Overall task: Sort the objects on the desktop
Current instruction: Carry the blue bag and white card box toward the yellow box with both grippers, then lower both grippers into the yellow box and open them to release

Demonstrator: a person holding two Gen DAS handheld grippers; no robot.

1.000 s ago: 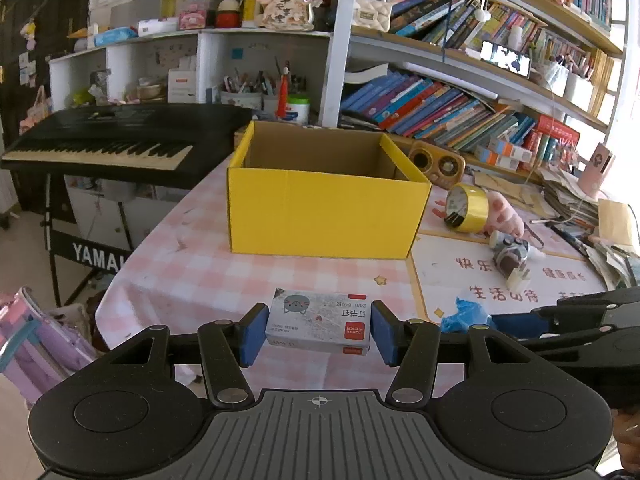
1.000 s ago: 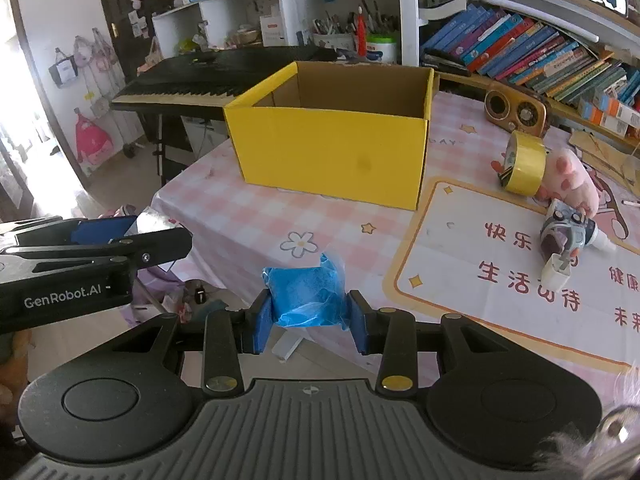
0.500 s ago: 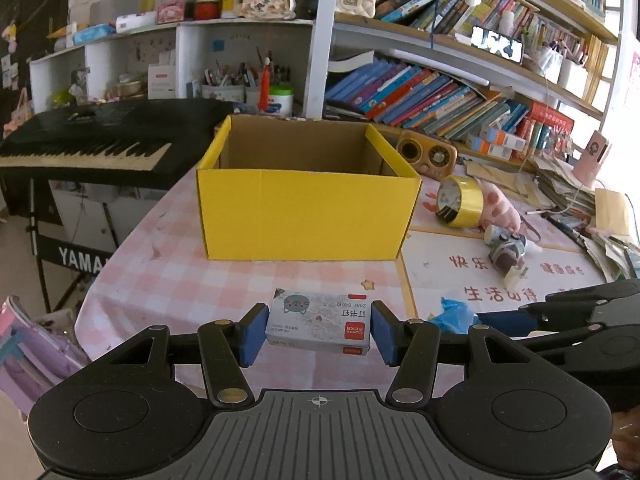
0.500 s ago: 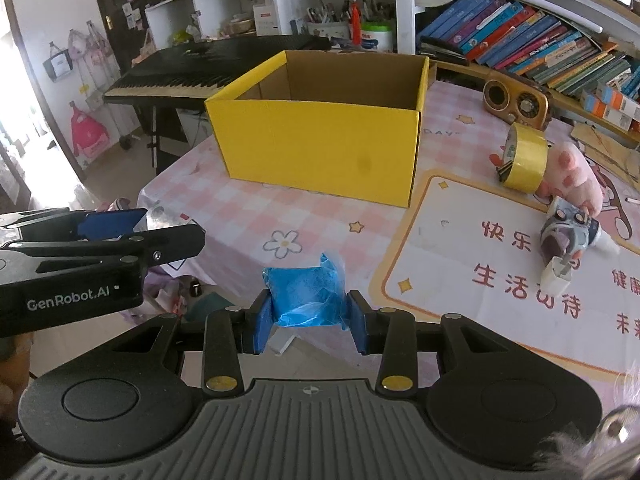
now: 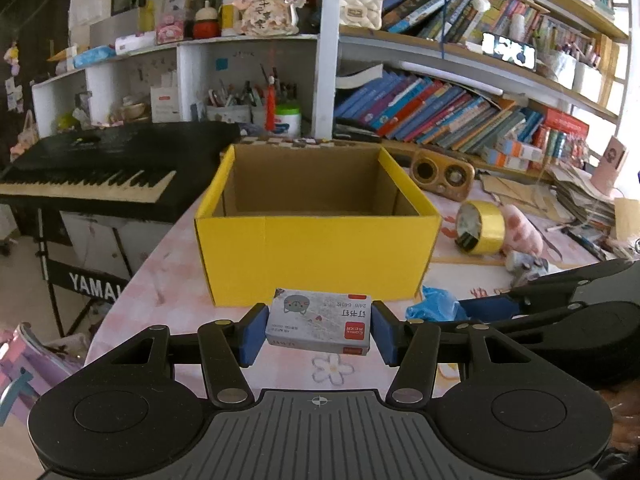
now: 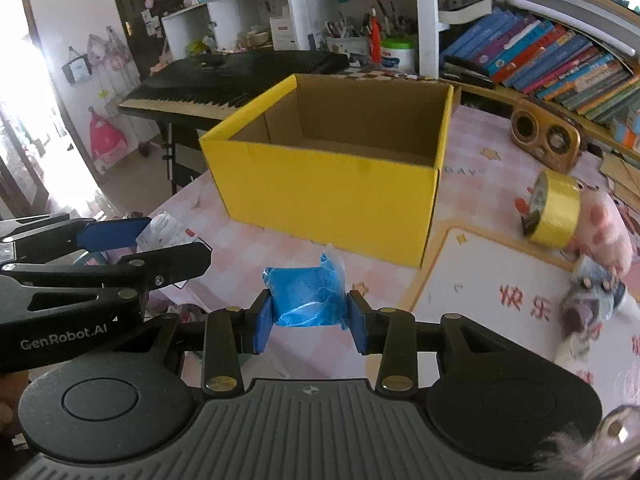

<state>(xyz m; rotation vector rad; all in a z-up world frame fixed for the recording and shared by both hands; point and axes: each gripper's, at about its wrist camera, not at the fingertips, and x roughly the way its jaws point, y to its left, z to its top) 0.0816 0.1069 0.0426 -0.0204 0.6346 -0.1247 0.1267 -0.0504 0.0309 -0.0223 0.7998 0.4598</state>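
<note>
While the left gripper [image 5: 318, 330] clamps a small staple box [image 5: 319, 327] between its blue pads, the right gripper [image 6: 307, 316] squeezes a crumpled blue plastic bag [image 6: 308, 298]. Both are held above the pink checked tablecloth [image 6: 248, 246], just in front of the open yellow cardboard box [image 5: 316, 256]. A roll of yellow tape [image 6: 554, 216] leans against a pink plush toy [image 6: 608, 224] to the right.

Black keyboard [image 5: 88, 176] stood at 9 o'clock, on stand beside table. Bookshelves [image 5: 440, 108] filled 1 to 3 o'clock. Pen cups [image 5: 228, 112] sat at 11 o'clock.
</note>
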